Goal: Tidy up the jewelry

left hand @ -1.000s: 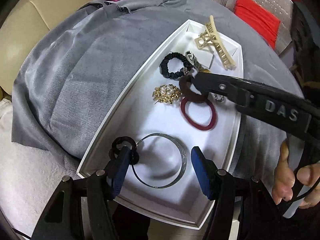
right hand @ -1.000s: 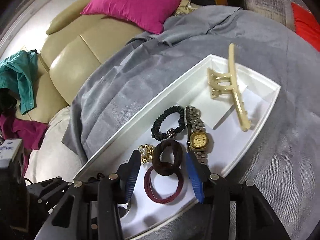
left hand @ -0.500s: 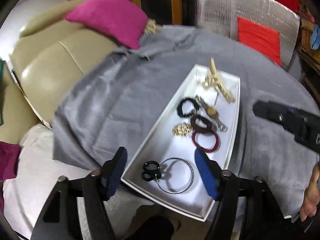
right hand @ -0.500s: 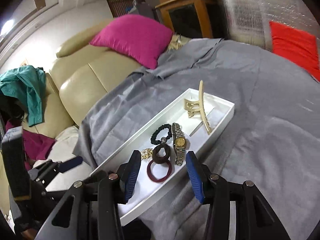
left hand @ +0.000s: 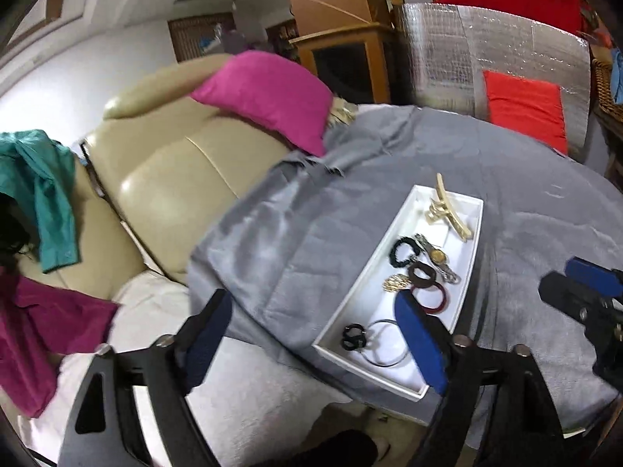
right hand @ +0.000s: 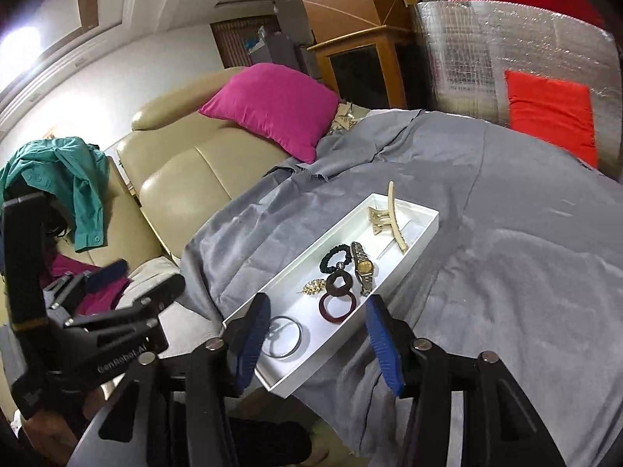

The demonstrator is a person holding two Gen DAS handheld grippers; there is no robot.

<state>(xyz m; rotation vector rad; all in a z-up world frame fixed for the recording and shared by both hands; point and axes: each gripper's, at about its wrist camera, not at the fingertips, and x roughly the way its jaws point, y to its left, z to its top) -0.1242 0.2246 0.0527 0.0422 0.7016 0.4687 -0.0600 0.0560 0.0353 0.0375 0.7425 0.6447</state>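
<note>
- Grey cloth (right hand: 506,257) covers the work surface; beige sofa (left hand: 175,179) with a magenta cushion (right hand: 272,107) stands behind it, teal garment (left hand: 43,190) draped at the sofa's left end.
- White tray (right hand: 424,229), long and narrow, lies on the cloth near its front edge.
- Tray contents, far end to near end: cream claw clip (right hand: 389,220); black scrunchie (right hand: 335,258) beside a gold-faced watch (right hand: 364,266); gold brooch (right hand: 313,286) beside a brown hair tie (right hand: 338,282), which overlaps a dark red hair tie (right hand: 337,305); silver bangle (left hand: 383,344) with a small black clip (left hand: 353,336) touching its left side.
- Left gripper (left hand: 317,340): jaws wide apart, just been opening, nothing between the pads; held above the tray's near end.
- Right gripper (right hand: 317,344): jaws apart, just been opening, nothing clamped; also clear above the tray's near end.
- Each gripper shows at the edge of the other's view.
</note>
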